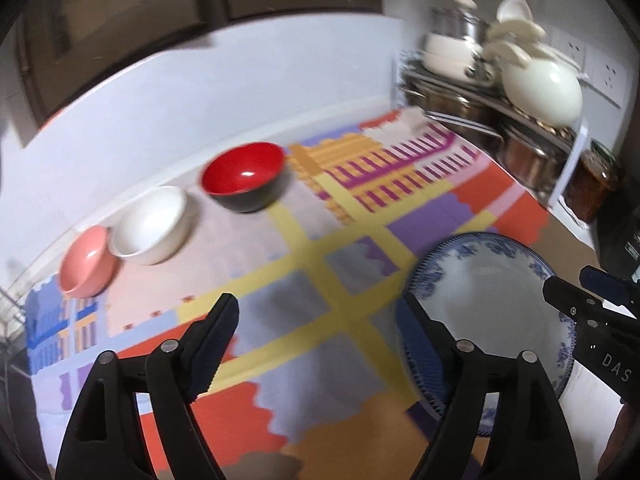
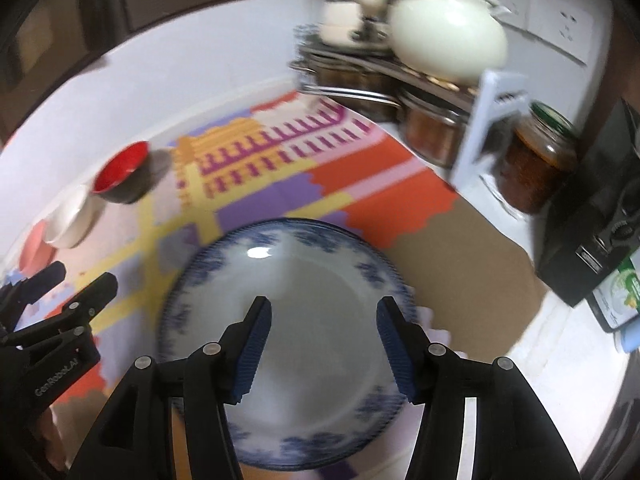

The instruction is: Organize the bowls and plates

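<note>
a: where is the plate (image 2: pixel 316 292) lying?

b: the blue-rimmed plate is lying flat on the patterned mat (image 1: pixel 320 248) covering the table, toward its near right part. in the right wrist view it is filling the middle of the picture.

a: is anything holding it?

b: no. the right tongs (image 2: pixel 323 344) are hanging over it with the jaws standing moderately apart, nothing between the pads. the left tongs (image 1: pixel 316 344) are gaping wide over the mat just left of the plate, also gripping nothing; one finger is overlapping the plate's left rim in the picture, and i cannot tell whether it is touching.

a: and the bowls?

b: three are sitting in a row along the mat's far left edge, well apart from the plate: a red bowl (image 1: pixel 245 176) with a black outside, a white bowl (image 1: pixel 151 224) beside it, then a pink bowl (image 1: pixel 88 262) touching the white one.

a: anything further out?

b: a rack (image 1: pixel 492 120) of pots is standing at the far right corner, with a cream pot (image 1: pixel 542 88) on top and a jar (image 2: pixel 536 164) beside it.
</note>
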A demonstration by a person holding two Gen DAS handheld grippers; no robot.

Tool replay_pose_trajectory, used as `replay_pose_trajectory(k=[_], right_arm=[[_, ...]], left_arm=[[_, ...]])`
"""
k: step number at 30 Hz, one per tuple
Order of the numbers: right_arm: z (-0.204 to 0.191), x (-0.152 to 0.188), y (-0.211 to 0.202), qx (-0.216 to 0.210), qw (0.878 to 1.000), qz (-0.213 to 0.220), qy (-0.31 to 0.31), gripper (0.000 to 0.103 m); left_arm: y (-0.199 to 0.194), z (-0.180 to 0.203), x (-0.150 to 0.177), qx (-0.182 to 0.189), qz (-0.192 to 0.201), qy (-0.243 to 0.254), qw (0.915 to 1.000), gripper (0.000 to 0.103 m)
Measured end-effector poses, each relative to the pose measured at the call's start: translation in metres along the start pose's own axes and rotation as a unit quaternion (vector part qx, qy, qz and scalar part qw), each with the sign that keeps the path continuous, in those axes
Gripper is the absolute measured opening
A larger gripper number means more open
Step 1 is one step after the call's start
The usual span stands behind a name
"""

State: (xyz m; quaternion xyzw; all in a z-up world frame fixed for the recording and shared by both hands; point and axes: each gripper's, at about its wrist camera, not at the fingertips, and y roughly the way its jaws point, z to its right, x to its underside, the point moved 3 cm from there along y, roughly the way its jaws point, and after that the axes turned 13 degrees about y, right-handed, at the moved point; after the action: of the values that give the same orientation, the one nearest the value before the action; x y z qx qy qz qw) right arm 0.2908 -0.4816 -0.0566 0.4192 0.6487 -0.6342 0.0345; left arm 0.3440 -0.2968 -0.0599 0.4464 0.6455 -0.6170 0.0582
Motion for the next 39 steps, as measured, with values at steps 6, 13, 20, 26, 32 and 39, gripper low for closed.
replay_pose_trajectory(k=[6, 13, 20, 26, 32, 39], right_arm=[[-0.046, 0.007, -0.014, -0.041, 0.999, 0.016, -0.03, 0.056], [-0.103, 0.015, -0.029, -0.1, 0.993, 0.024, -0.055, 0.056], [-0.162, 0.025, -0.047, -0.164, 0.982, 0.032, -0.084, 0.056], [-0.207, 0.032, -0.062, -0.199, 0.973, 0.049, -0.105, 0.056], [-0.249, 0.038, -0.065, -0.226, 0.966, 0.053, -0.116, 0.056], [-0.294, 0.045, -0.065, -0.255, 0.956, 0.05, -0.136, 0.056]], left_arm=[[-0.027, -0.048, 0.018, -0.045, 0.018, -0.032, 0.9983, 0.084], [-0.055, -0.101, 0.037, -0.064, 0.027, -0.073, 0.9949, 0.085], [-0.082, -0.15, 0.057, -0.095, 0.038, -0.104, 0.9893, 0.085], [-0.096, -0.187, 0.074, -0.123, 0.044, -0.124, 0.9836, 0.085], [-0.103, -0.225, 0.087, -0.145, 0.048, -0.143, 0.9778, 0.085], [-0.101, -0.259, 0.095, -0.161, 0.05, -0.153, 0.9738, 0.085]])
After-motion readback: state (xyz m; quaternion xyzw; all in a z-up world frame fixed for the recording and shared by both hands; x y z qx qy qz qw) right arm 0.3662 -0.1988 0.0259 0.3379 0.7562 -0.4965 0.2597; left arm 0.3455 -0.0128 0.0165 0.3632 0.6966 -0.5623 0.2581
